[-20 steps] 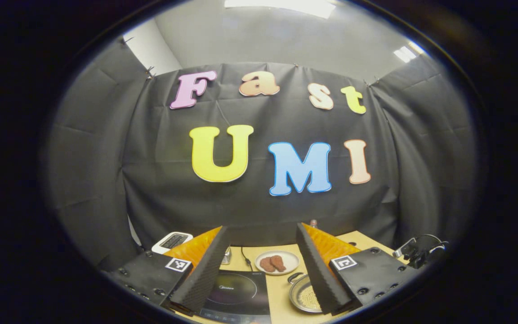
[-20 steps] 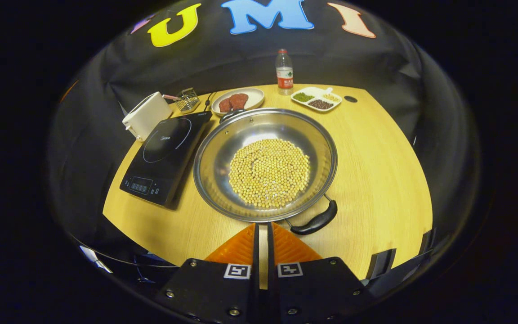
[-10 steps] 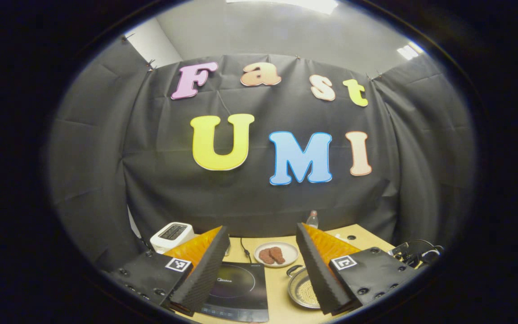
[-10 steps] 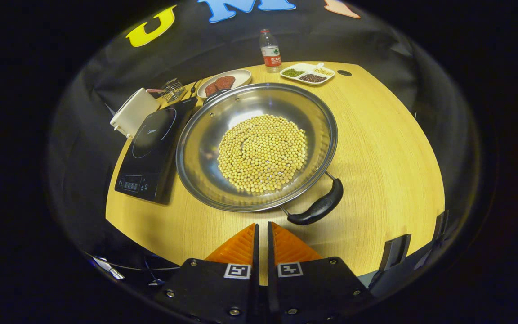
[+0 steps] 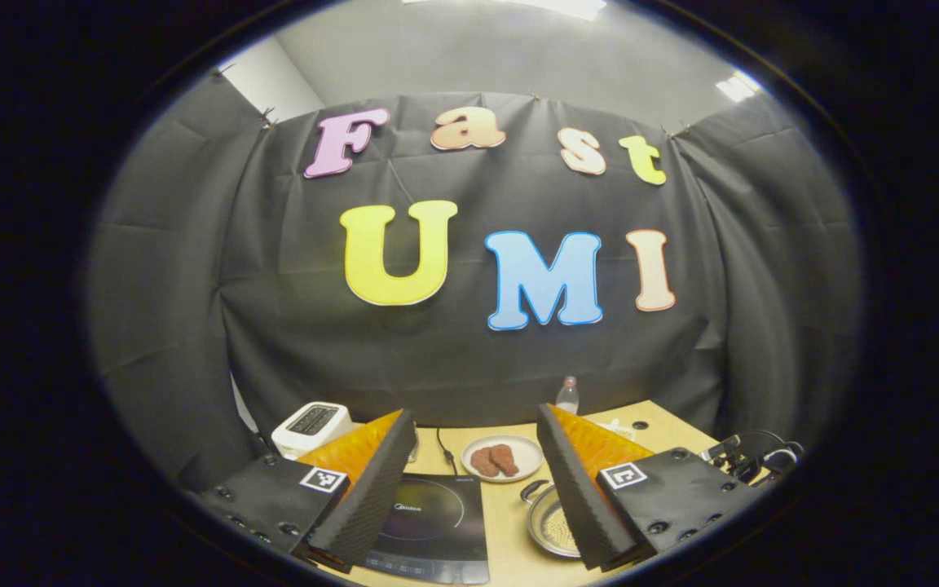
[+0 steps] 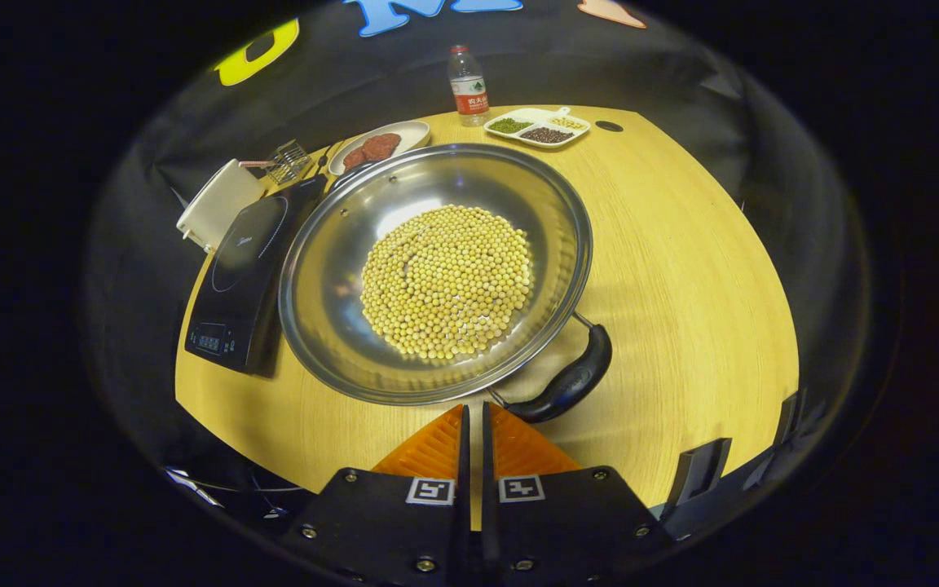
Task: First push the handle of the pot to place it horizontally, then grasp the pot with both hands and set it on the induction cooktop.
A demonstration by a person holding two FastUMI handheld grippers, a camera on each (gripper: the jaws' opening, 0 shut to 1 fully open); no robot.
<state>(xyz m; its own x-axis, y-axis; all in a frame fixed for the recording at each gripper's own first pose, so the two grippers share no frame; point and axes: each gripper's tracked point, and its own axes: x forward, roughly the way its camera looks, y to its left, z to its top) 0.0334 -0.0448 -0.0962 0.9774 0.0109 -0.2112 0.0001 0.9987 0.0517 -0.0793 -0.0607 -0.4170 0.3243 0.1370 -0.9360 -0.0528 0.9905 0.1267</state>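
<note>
A wide steel pot [image 6: 331, 269] full of yellow beans sits on the wooden table [image 6: 681, 269], with its near black handle [image 6: 569, 381] at the lower right and a far handle [image 6: 349, 173] by the cooktop. The black induction cooktop [image 6: 243, 269] lies just left of the pot. My right gripper [image 6: 473, 416] is shut, empty, hovering just short of the pot's near rim, left of the near handle. My left gripper [image 5: 473, 428] is open and held high, facing the wall, with the cooktop [image 5: 429, 522] and the pot [image 5: 549, 526] low between its fingers.
A white toaster [image 6: 217, 204] and a small wire basket [image 6: 286, 159] stand left of the cooktop. A plate of brown meat [image 6: 376, 147], a water bottle [image 6: 467, 81] and a divided dish of beans [image 6: 539, 130] line the table's far side. A black clamp [image 5: 751, 456] is at right.
The right gripper, still shut, has come closer to the pot and shifted right, so the pot looms larger and sits further left. The left gripper has tilted slightly down, showing more table.
</note>
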